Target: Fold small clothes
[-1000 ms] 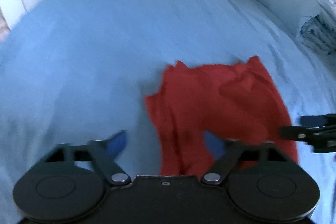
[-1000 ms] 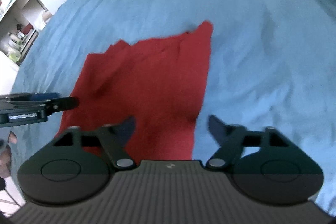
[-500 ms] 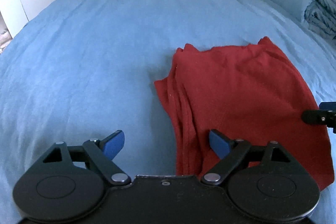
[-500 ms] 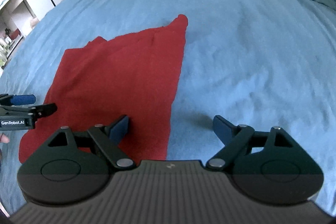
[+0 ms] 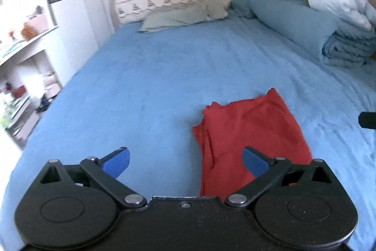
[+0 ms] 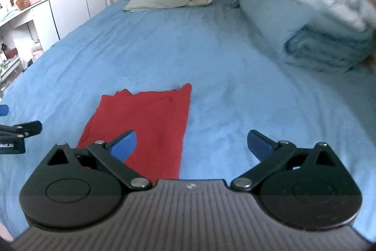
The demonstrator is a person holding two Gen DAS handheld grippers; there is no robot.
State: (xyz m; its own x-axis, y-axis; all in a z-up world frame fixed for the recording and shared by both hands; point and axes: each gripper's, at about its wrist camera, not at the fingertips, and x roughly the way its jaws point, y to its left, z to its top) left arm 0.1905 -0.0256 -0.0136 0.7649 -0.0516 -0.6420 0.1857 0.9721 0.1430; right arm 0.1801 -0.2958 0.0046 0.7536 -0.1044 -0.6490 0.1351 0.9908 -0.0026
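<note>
A red garment (image 5: pixel 249 133) lies folded into a long strip on the blue bed sheet (image 5: pixel 152 91). It also shows in the right wrist view (image 6: pixel 145 126). My left gripper (image 5: pixel 185 160) is open and empty, held above the sheet at the garment's left edge. My right gripper (image 6: pixel 191 145) is open and empty, above the garment's right edge. The left gripper's fingers (image 6: pixel 25 128) show at the left edge of the right wrist view. A dark tip of the right gripper (image 5: pixel 367 119) shows at the right edge of the left wrist view.
A grey-green pillow (image 5: pixel 183 15) lies at the headboard. A rolled blue duvet (image 5: pixel 291 20), folded blue bedding (image 5: pixel 347 51) and a white pillow (image 5: pixel 338 1) are at the right. White shelves (image 5: pixel 21 77) and a cupboard stand left of the bed.
Both grippers have risen and tilted up from the garment, so the headboard and room now show. The garment lies still. Both stay open.
</note>
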